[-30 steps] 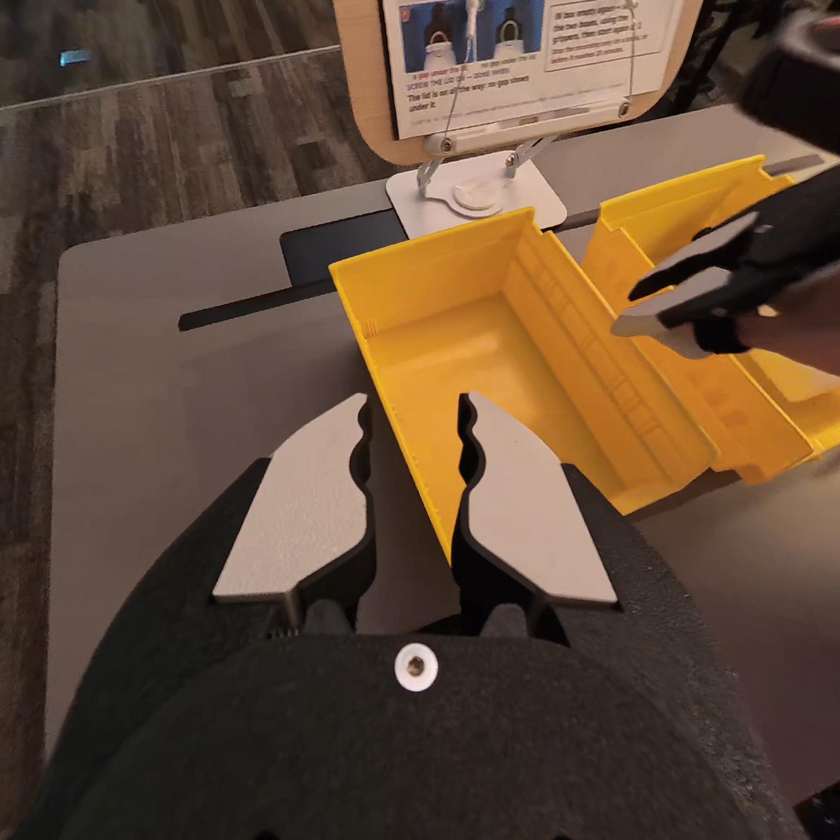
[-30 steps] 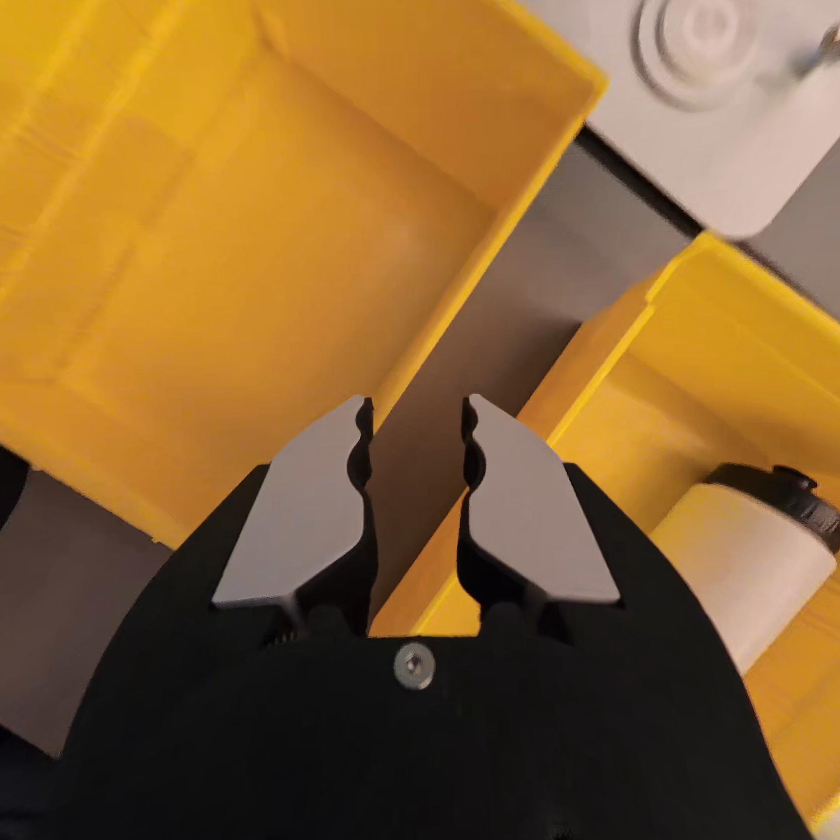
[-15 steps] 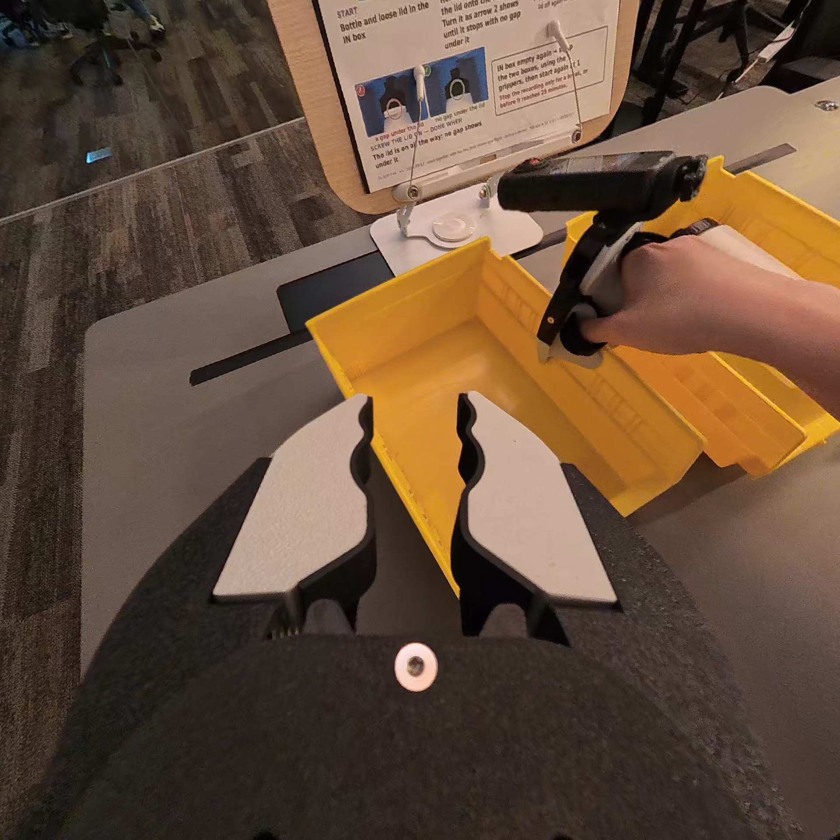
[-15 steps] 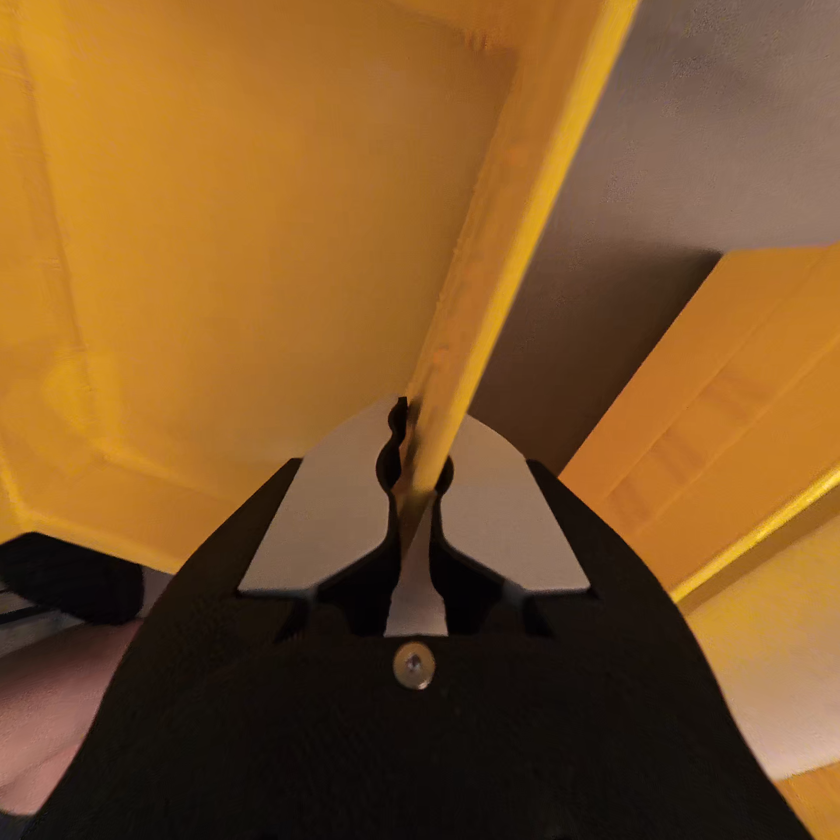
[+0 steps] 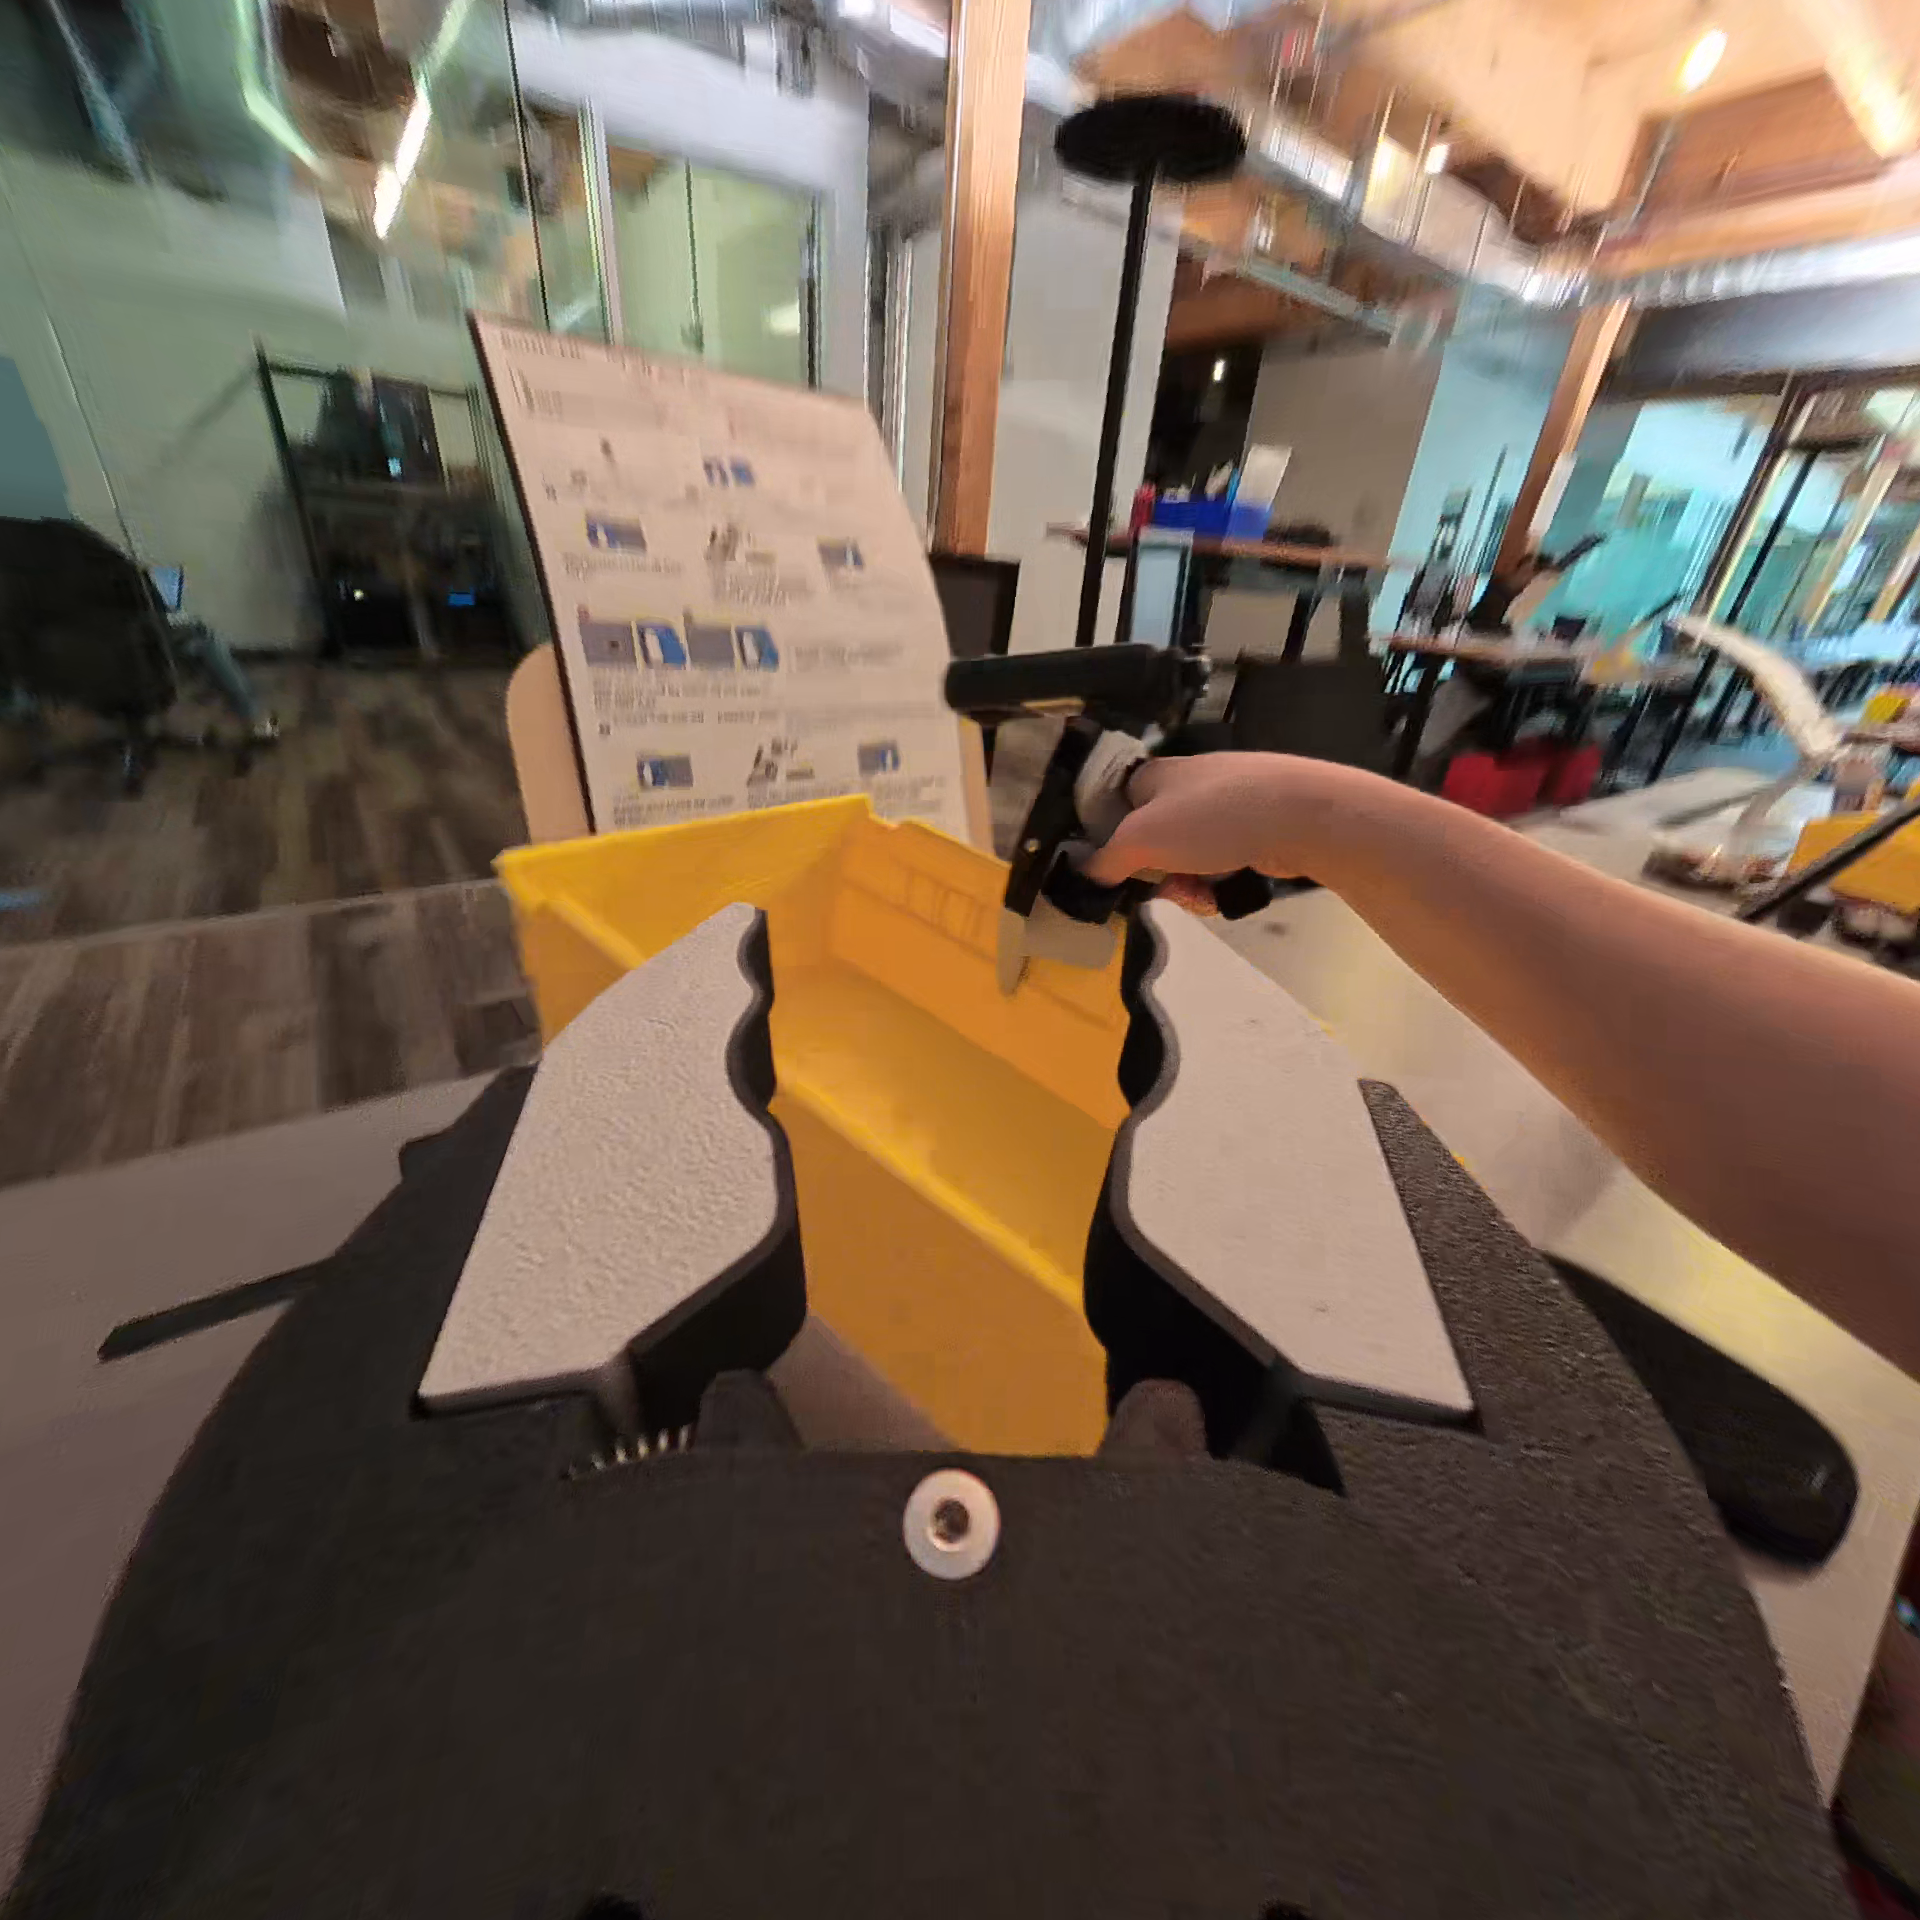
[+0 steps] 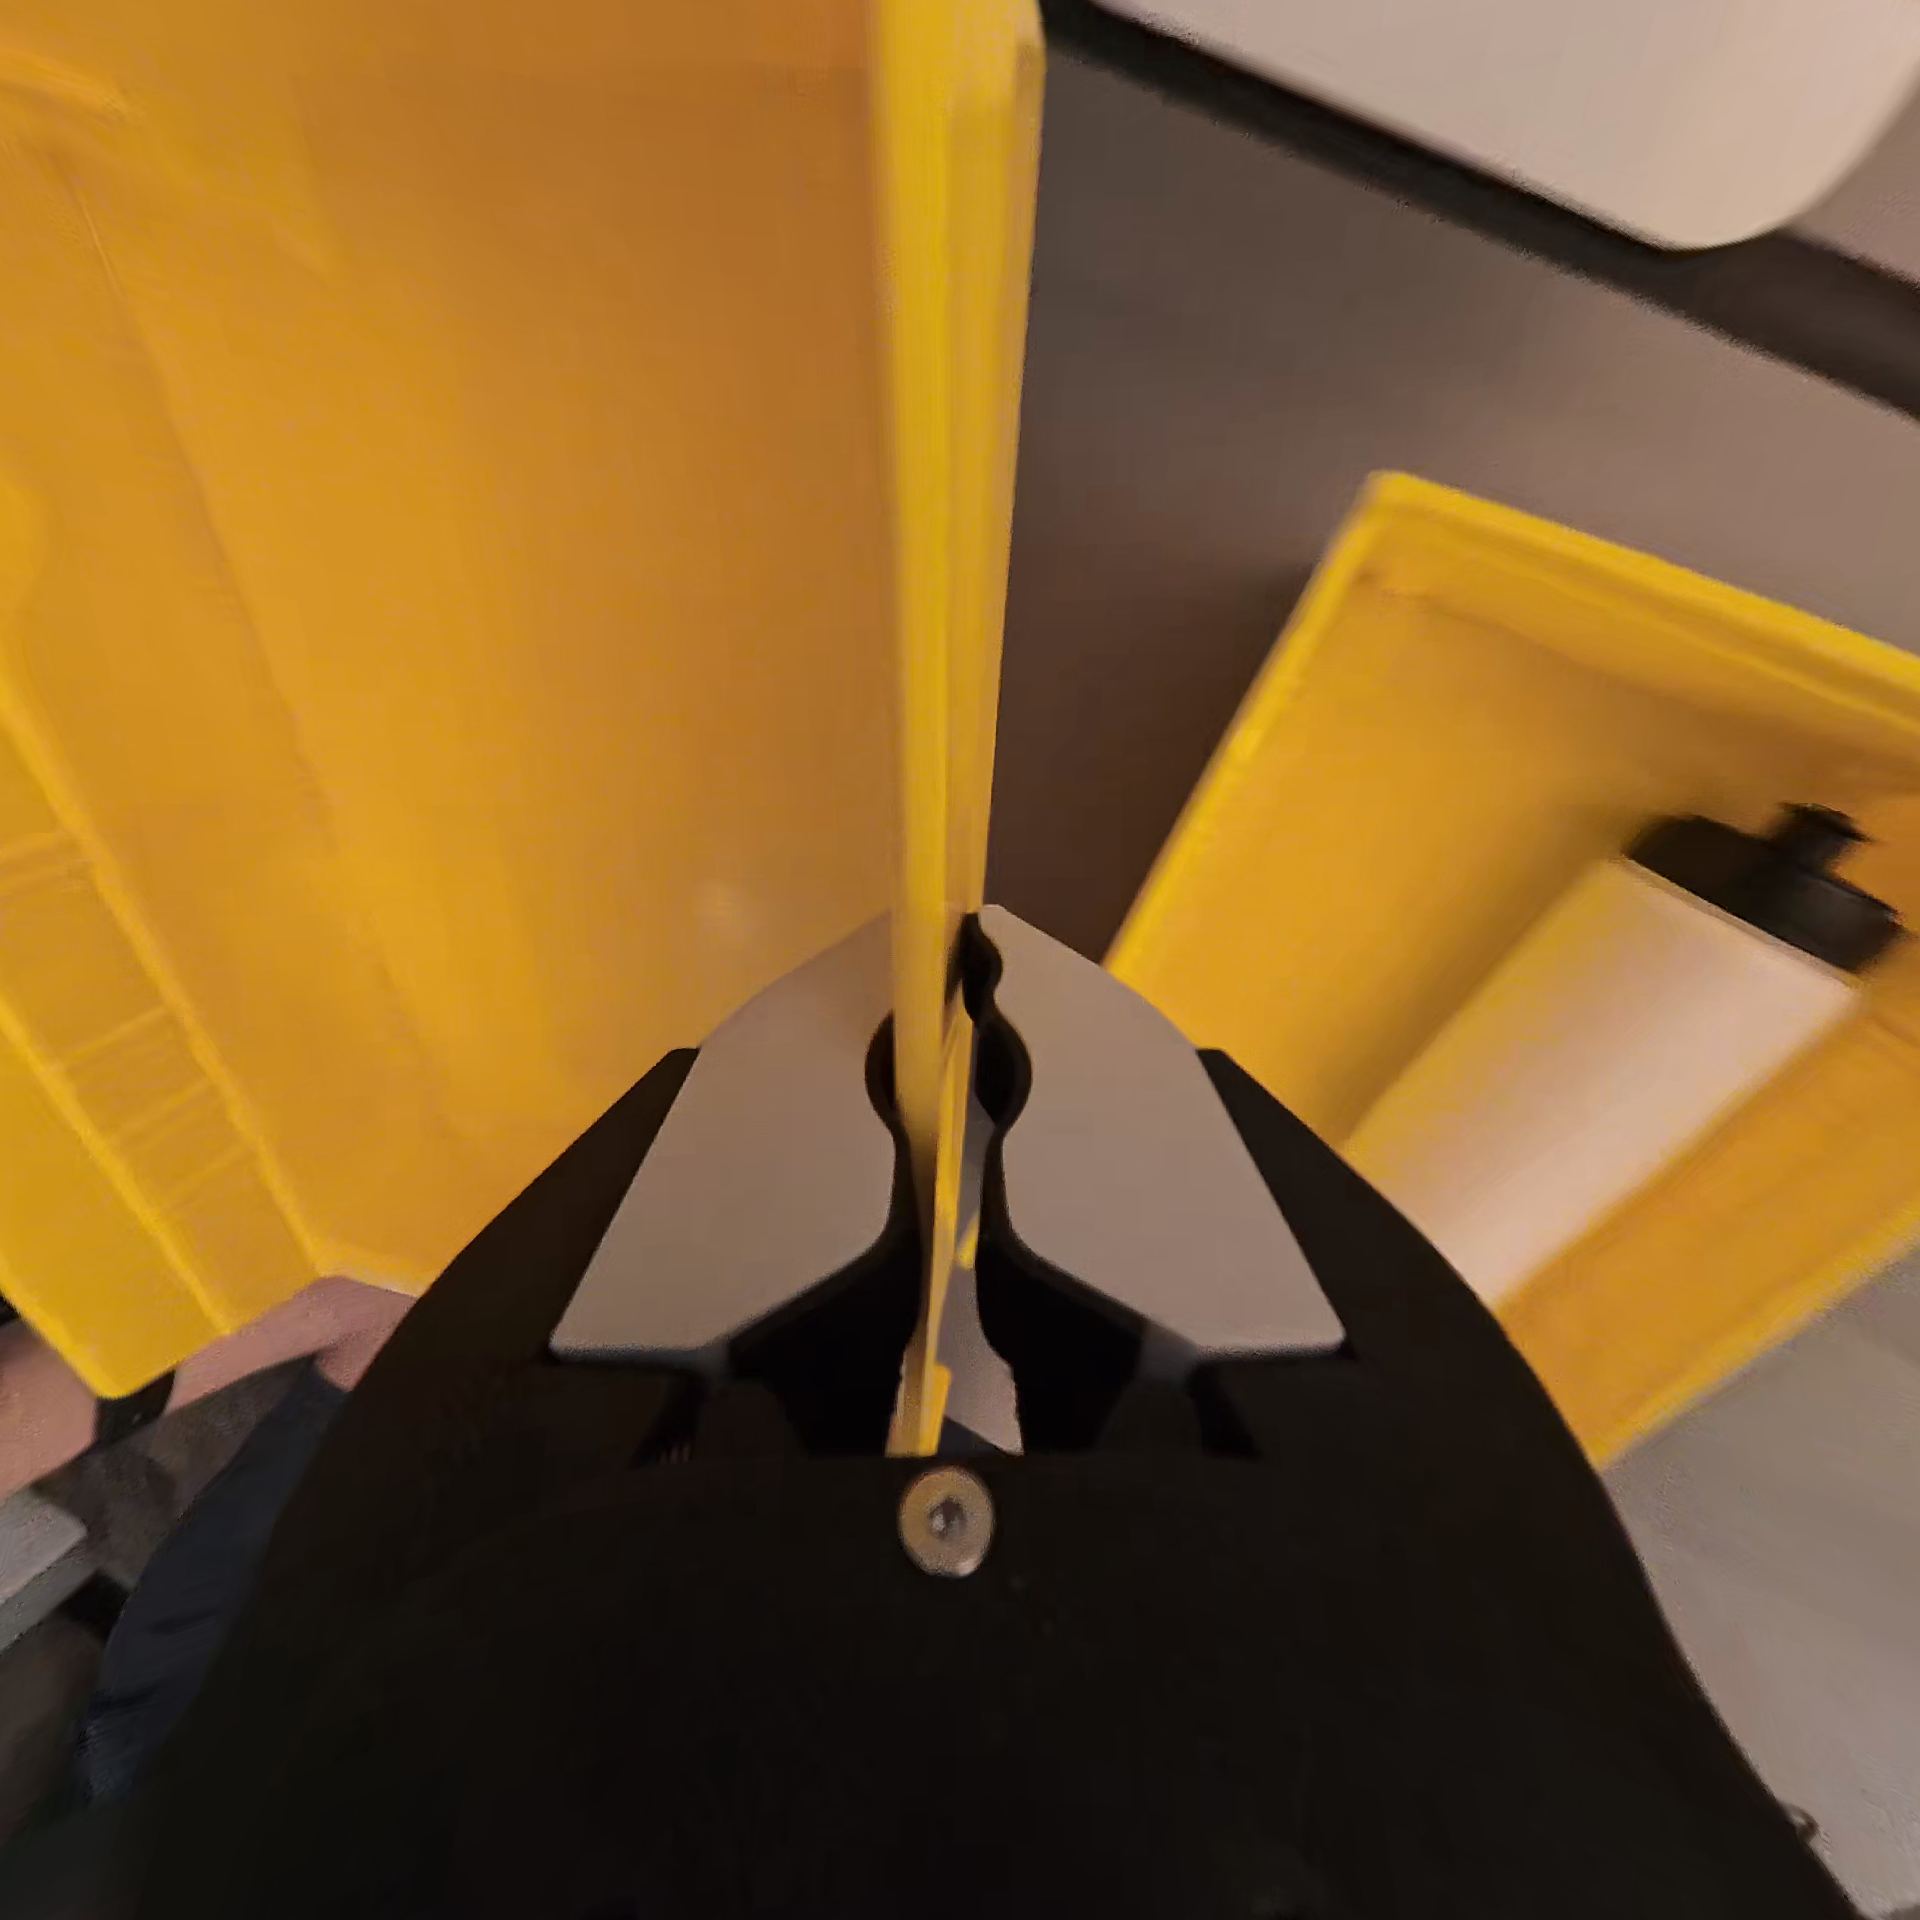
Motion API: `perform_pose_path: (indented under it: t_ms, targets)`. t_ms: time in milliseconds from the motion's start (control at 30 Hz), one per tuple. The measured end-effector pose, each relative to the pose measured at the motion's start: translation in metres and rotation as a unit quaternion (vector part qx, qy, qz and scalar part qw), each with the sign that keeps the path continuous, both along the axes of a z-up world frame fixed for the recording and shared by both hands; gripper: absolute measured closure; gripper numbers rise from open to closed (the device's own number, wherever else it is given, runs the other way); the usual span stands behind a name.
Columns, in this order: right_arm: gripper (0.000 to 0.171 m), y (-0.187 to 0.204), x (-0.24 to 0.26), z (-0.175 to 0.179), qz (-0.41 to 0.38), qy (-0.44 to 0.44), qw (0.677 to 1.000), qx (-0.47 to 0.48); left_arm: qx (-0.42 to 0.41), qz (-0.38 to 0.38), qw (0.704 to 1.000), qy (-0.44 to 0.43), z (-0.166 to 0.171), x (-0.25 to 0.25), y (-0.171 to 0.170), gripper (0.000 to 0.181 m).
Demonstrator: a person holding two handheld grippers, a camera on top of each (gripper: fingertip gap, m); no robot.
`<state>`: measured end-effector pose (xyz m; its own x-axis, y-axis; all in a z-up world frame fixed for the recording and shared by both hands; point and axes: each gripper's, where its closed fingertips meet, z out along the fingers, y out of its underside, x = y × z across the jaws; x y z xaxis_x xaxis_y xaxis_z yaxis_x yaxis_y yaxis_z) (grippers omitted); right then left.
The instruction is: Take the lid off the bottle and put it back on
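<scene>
Off to the right of your right gripper, the bottle lies on its side in the second yellow bin, its black lid on and pointing away from you. Your right gripper's jaws are closed on the side wall of the empty yellow bin, the wall running straight ahead between them. Your left gripper is spread wide and holds nothing, with that bin's near corner between its fingers. Beyond the bin stands an instruction board.
</scene>
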<state>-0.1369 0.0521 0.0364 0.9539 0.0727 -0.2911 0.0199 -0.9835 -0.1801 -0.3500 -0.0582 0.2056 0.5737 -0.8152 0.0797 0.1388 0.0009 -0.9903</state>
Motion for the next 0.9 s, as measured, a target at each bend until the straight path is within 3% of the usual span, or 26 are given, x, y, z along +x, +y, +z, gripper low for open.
perform_pose_path:
  t_ms: [133,233,367,500,600,667,900]
  targets:
    - [0.166,-0.029,0.104,0.052,-0.076,-0.015,0.995,0.059,-0.037,-0.005,0.999,0.019,-0.012,0.006,-0.005,0.104]
    - [0.166,-0.071,0.191,0.062,-0.145,-0.034,0.985,0.09,-0.078,-0.052,0.993,0.066,-0.036,0.038,0.002,0.105]
    - [0.166,-0.13,0.267,0.043,-0.185,0.015,0.978,0.097,-0.127,-0.115,0.98,0.098,-0.076,0.107,0.026,0.127]
    - [0.164,-0.165,0.313,0.019,-0.22,0.08,0.963,0.136,-0.23,-0.159,0.942,0.183,-0.159,0.176,0.052,0.122]
    - [0.162,-0.182,0.339,0.005,-0.235,0.087,0.951,0.179,-0.271,-0.184,0.934,0.143,-0.183,0.213,0.054,0.115]
    - [0.161,-0.197,0.354,-0.008,-0.243,0.074,0.948,0.191,-0.292,-0.178,0.924,0.172,-0.206,0.223,0.052,0.103]
    - [0.162,-0.227,0.42,-0.039,-0.285,0.075,0.925,0.24,-0.331,-0.145,0.895,0.261,-0.248,0.248,0.052,0.105]
